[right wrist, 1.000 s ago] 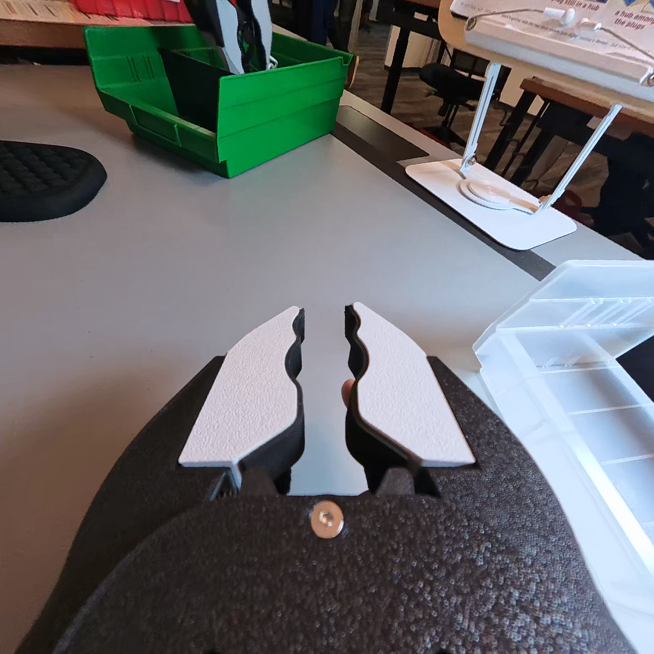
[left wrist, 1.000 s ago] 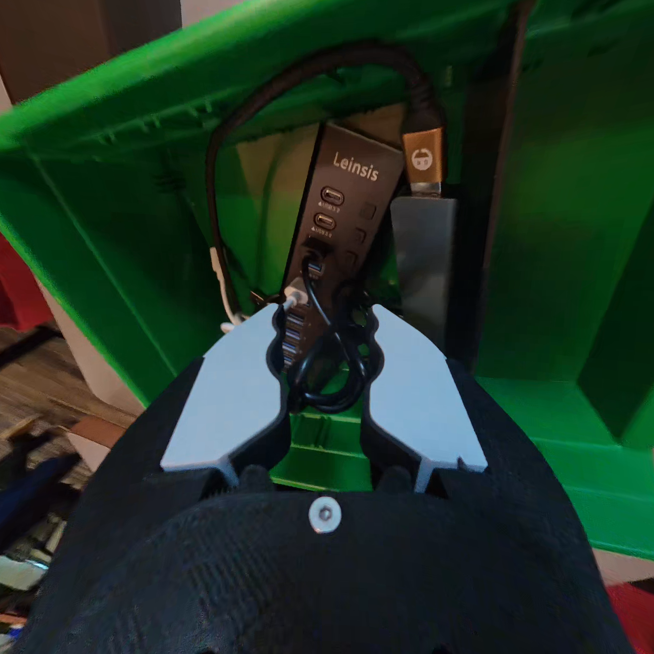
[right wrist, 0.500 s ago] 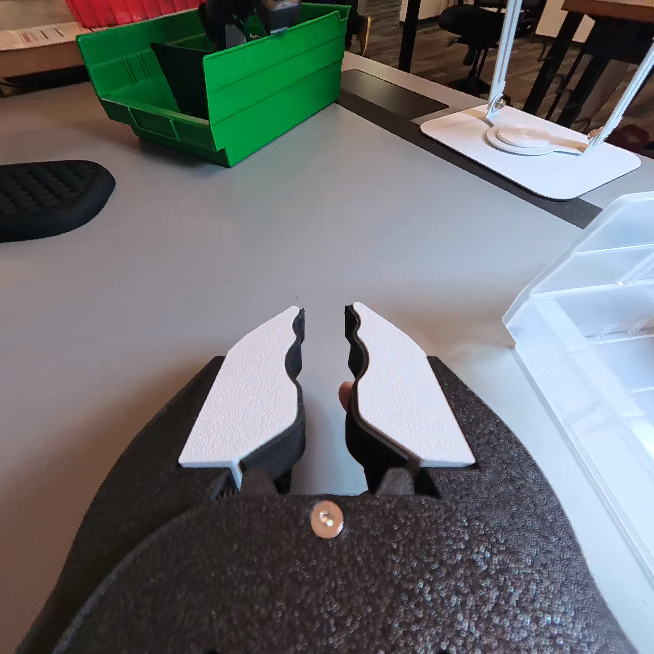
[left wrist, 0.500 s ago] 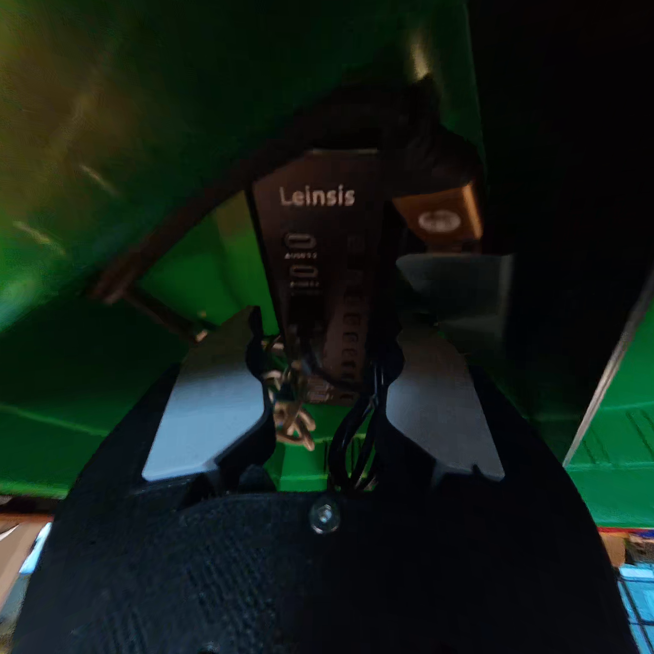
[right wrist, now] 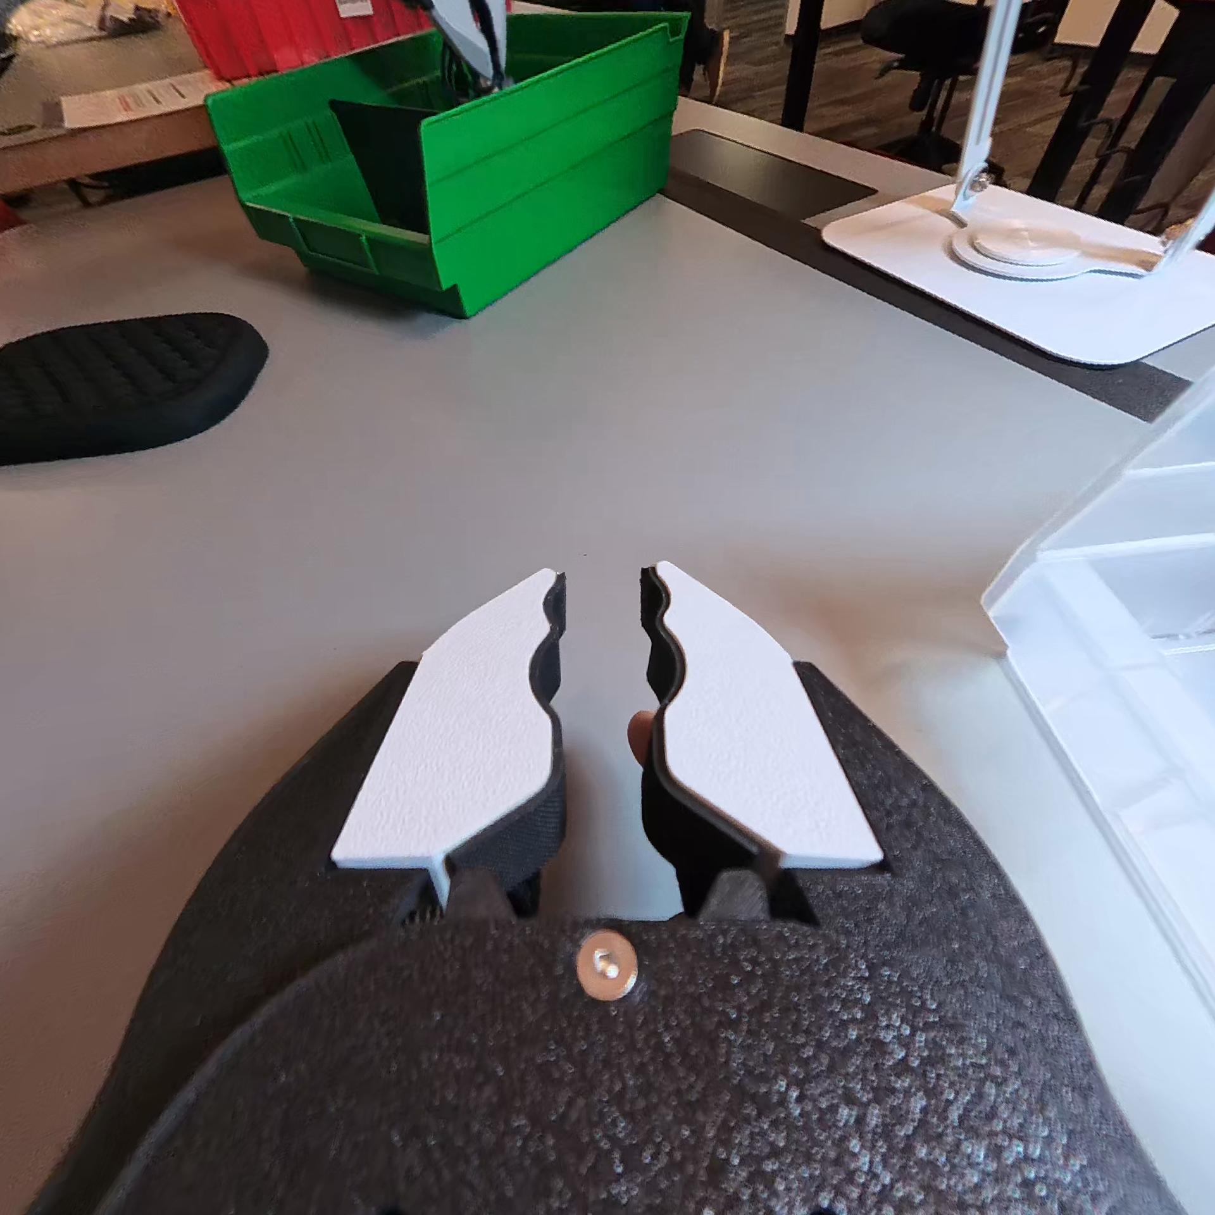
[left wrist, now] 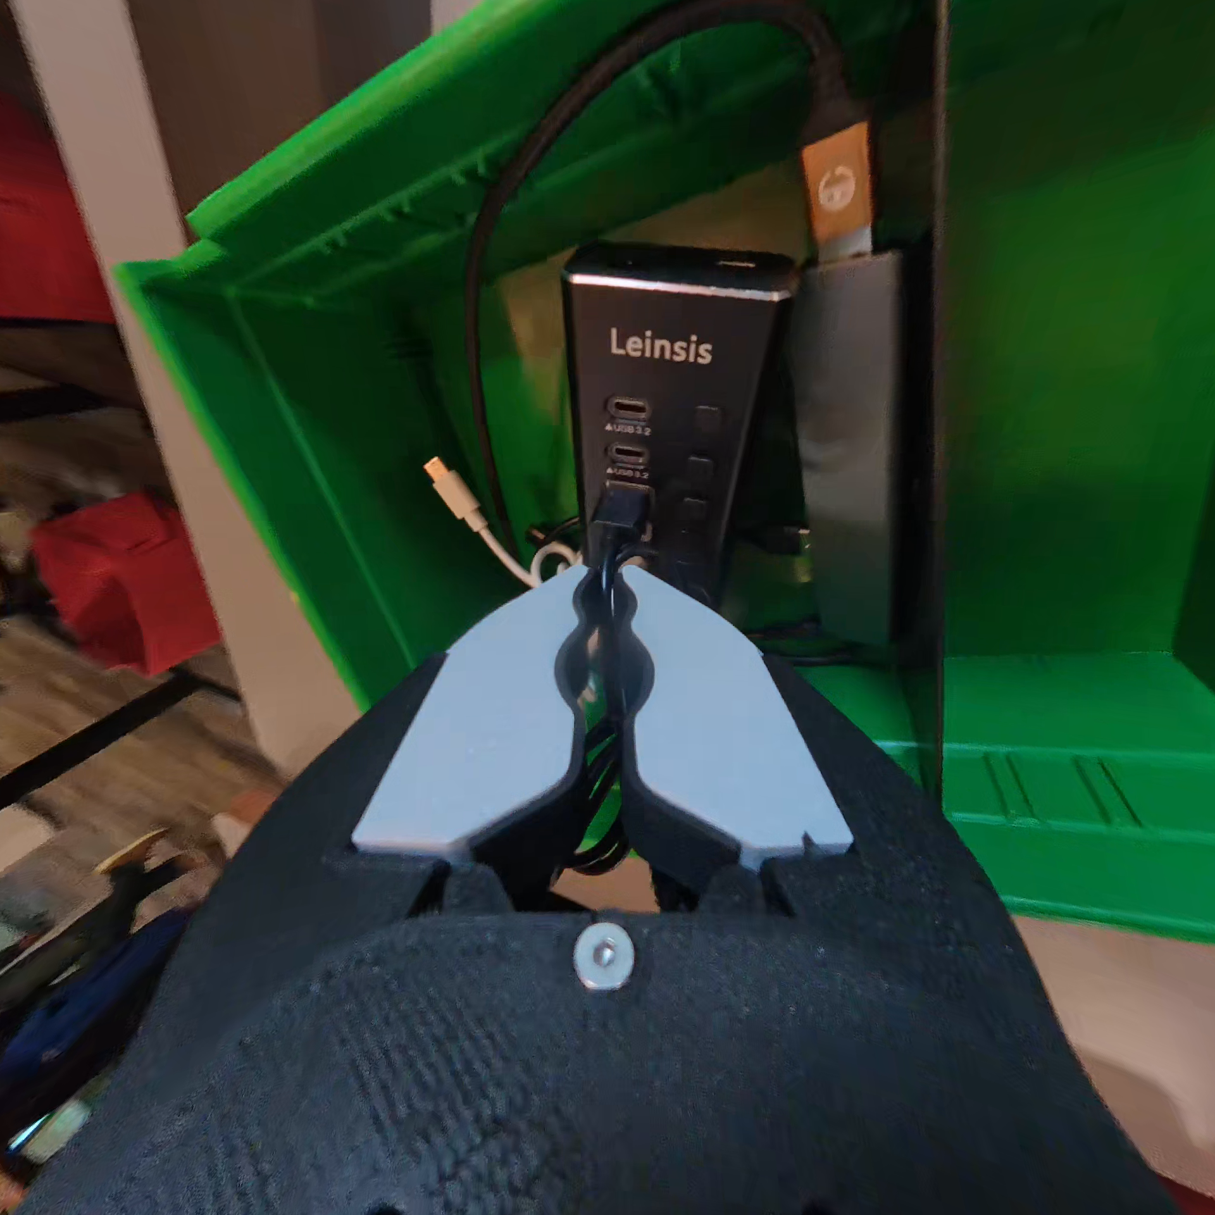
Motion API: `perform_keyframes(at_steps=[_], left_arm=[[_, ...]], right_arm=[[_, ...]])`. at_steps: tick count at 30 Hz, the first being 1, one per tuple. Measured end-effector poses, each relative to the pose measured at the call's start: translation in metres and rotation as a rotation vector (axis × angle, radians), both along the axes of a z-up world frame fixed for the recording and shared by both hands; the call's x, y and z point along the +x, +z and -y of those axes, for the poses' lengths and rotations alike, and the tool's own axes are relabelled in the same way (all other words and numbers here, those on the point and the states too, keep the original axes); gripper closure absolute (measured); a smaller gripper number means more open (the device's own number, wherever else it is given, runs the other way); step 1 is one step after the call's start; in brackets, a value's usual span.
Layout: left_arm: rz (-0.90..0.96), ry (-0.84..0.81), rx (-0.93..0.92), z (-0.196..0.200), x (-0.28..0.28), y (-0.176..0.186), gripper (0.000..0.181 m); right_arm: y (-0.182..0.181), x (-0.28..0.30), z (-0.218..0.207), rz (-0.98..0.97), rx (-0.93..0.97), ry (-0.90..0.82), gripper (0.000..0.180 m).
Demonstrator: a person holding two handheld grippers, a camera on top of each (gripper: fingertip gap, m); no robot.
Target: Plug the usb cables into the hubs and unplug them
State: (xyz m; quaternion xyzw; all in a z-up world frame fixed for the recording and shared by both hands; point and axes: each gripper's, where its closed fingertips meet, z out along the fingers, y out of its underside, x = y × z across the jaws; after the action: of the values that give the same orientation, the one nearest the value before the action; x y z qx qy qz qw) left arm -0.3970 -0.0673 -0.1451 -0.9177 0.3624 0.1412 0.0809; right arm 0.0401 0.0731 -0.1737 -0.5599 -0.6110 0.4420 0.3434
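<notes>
In the left wrist view a black USB hub (left wrist: 677, 368) stands in the green bin (left wrist: 368, 368), with a grey hub (left wrist: 848, 460) to its right. A thin black cable's plug (left wrist: 621, 516) sits in a port of the black hub. My left gripper (left wrist: 608, 582) is shut on this black cable just below the plug. A braided black cable with a copper plug (left wrist: 838, 197) enters the grey hub's top. A loose white cable end (left wrist: 457, 500) lies to the left. My right gripper (right wrist: 601, 575) is open and empty, low over the grey table (right wrist: 657, 427). The left gripper (right wrist: 473, 33) shows far off in the bin (right wrist: 546, 177).
A black textured pad (right wrist: 118, 388) lies at the left of the table. A white stand base (right wrist: 1025, 276) sits at the right rear. A clear plastic compartment box (right wrist: 1131, 631) is close on the right. A red bin (right wrist: 283, 33) stands behind the green one. The tips of one gripper are about 45 cm away from the tips of the other.
My left gripper has closed from open onto the thin black cable below its plug, after dipping into the bin. My right gripper stays open and has shifted slightly over the table.
</notes>
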Motion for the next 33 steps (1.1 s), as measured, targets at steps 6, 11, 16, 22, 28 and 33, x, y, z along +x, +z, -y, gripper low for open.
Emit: perform_keyframes(at_steps=[6,11,16,22,28,33], left_arm=[[-0.06,-0.015,-0.001,0.009,0.008,0.0,0.176],[-0.08,-0.022,-0.017,0.008,0.009,0.0,0.176],[-0.123,-0.049,-0.046,0.002,0.006,-0.005,0.174],[-0.087,-0.048,-0.198,0.004,0.008,-0.016,0.155],[-0.133,-0.091,-0.378,0.008,0.004,-0.027,0.133],[-0.168,-0.137,-0.485,0.009,0.005,-0.031,0.121]], right_arm=[[-0.001,-0.001,0.009,0.007,0.036,0.017,0.157],[-0.003,0.0,0.006,0.015,0.051,0.011,0.157],[-0.005,0.0,0.007,0.026,0.056,0.02,0.157],[-0.007,0.0,0.008,0.038,0.062,0.031,0.157],[-0.007,0.0,0.008,0.042,0.044,0.034,0.157],[-0.007,0.0,0.007,0.042,0.026,0.032,0.157]])
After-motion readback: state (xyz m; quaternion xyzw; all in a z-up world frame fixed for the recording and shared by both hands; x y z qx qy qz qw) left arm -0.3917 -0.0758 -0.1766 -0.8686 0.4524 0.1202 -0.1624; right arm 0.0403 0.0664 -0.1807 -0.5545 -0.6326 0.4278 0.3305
